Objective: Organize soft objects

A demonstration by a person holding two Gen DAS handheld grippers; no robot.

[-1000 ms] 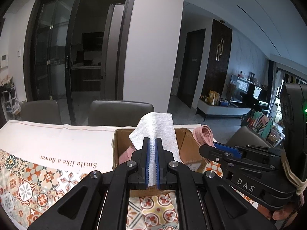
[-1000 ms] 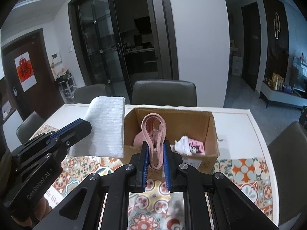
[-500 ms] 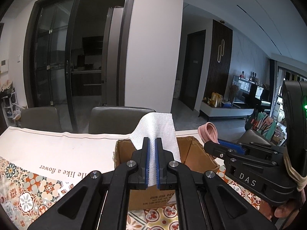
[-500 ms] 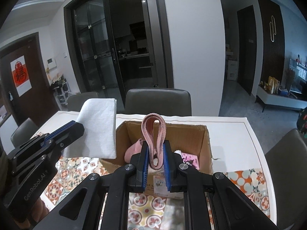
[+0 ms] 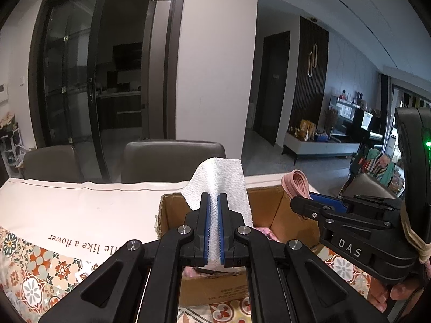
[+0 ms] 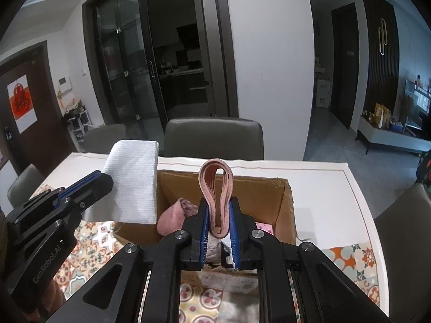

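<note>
While both grippers hung over the near edge of the open cardboard box (image 6: pixel 280 196), the left gripper (image 5: pixel 212 215) pinched a folded white cloth (image 5: pixel 219 185) tight between its blue pads, the cloth standing up above the box's left side. To its right, the right gripper (image 6: pixel 218 220) clamped a looped pink band (image 6: pixel 216 188) upright over the box's middle. Inside lay a pink bundle (image 6: pixel 175 215) at the left. Beneath the box spread a patterned tablecloth (image 6: pixel 358 263).

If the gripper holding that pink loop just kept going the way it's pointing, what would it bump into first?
Probably the soft things lying in the cardboard box. The right gripper, shut on the pink band, points down over its near edge; depth is hard to judge.
</note>
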